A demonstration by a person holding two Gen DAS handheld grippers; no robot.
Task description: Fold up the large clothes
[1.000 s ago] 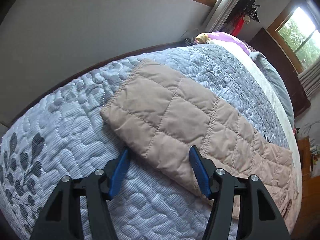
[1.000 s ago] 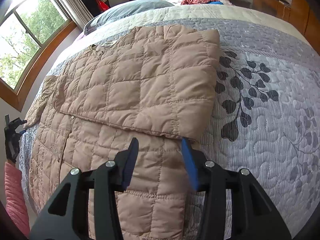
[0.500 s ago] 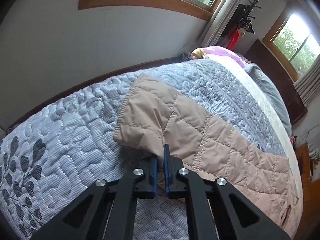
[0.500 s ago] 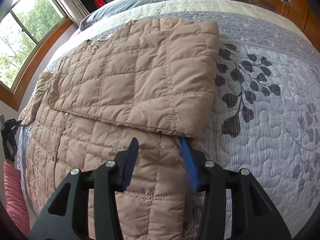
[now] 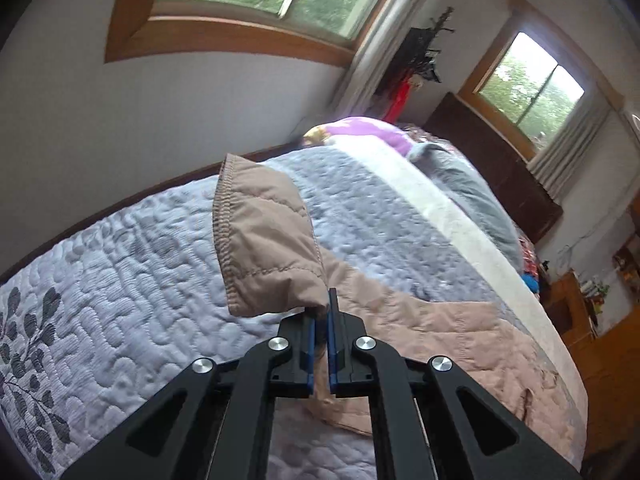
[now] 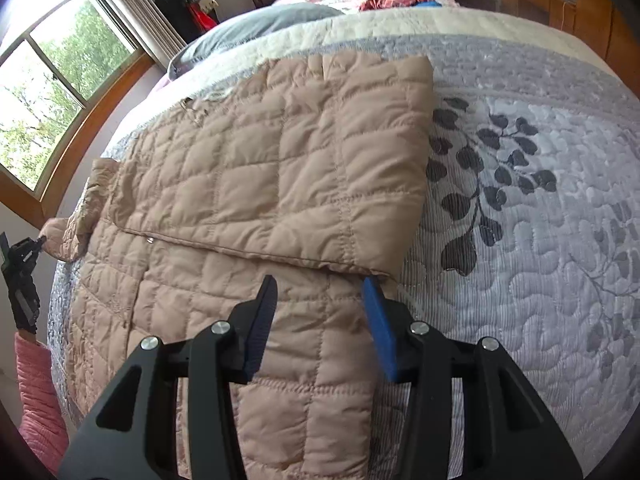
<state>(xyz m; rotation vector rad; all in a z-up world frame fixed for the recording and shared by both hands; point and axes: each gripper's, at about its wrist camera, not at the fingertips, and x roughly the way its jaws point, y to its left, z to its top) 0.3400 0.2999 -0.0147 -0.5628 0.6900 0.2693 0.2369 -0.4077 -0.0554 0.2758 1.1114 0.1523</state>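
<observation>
Left wrist view: left hand-held gripper [image 5: 320,312] pinches the jacket's sleeve cuff [image 5: 264,240]; right hand-held gripper [image 6: 320,296] gapes above the jacket [image 6: 280,184]

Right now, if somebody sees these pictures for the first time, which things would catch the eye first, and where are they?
First, the big beige quilted jacket spread over the grey bedspread, with one side already folded across its middle. Next, the left tool, shut on the sleeve and holding its cuff end above the bed near the wall side. The right tool stands open over the folded corner at the jacket's near edge.
</observation>
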